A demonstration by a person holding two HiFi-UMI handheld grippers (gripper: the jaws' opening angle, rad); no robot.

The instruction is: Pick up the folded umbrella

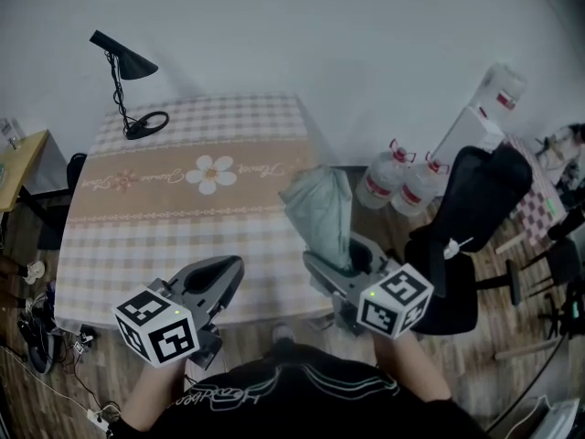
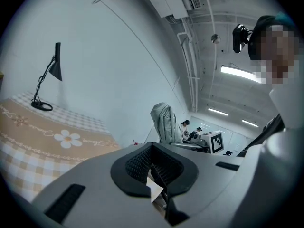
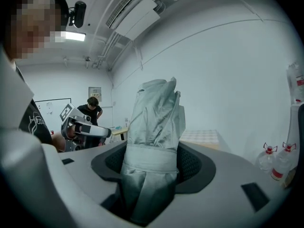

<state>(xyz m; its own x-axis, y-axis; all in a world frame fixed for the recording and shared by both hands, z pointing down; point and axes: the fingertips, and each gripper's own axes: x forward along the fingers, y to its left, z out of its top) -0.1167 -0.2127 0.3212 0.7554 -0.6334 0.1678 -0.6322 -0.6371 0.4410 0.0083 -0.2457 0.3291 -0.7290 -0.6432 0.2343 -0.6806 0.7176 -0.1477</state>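
The folded umbrella (image 1: 320, 210) is a grey-green bundle with a strap round it. It stands up out of my right gripper (image 1: 343, 256), which is shut on its lower part, above the right front corner of the checked table (image 1: 183, 218). In the right gripper view the umbrella (image 3: 154, 127) fills the gap between the pads of the right gripper (image 3: 152, 167). My left gripper (image 1: 224, 268) is held over the table's front edge, jaws together and empty. In the left gripper view the left gripper (image 2: 152, 167) looks shut, and the umbrella (image 2: 166, 122) shows to its right.
A black desk lamp (image 1: 128, 80) stands at the table's far left corner. Two water jugs (image 1: 384, 181) and a black office chair (image 1: 475, 218) are on the floor to the right. Cables lie on the floor at the left. Another person (image 3: 90, 110) stands far off.
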